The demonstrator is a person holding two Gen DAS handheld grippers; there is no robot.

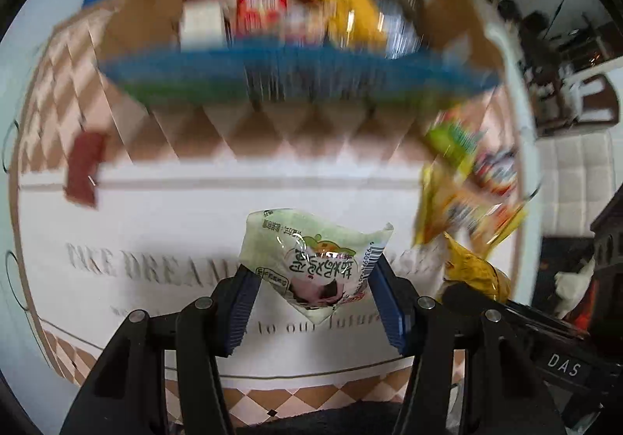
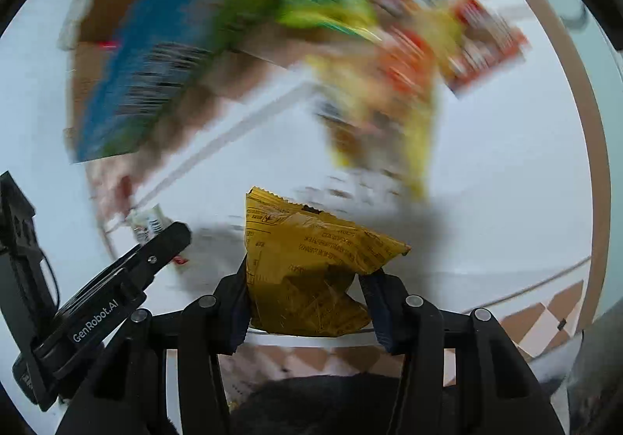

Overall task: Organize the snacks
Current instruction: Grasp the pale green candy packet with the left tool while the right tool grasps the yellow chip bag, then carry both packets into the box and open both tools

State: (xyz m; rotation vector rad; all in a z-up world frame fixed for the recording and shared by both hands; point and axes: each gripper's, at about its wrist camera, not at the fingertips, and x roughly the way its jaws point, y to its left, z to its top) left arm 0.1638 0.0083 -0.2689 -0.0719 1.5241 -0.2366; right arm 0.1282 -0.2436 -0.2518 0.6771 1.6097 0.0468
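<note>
My left gripper is shut on a pale green snack packet, held above the white tablecloth with printed lettering. My right gripper is shut on a yellow snack packet, also lifted off the cloth. In the left wrist view the yellow packet and the right gripper's black body show at the lower right. The left gripper's black body appears at the lower left of the right wrist view. A cardboard box with a blue front edge stands ahead, holding several upright snack packs.
A loose pile of colourful snack bags lies right of the box, seen blurred in the right wrist view as snack bags. A dark red packet lies at the left on the checked cloth border. A white seat stands beyond the table's right edge.
</note>
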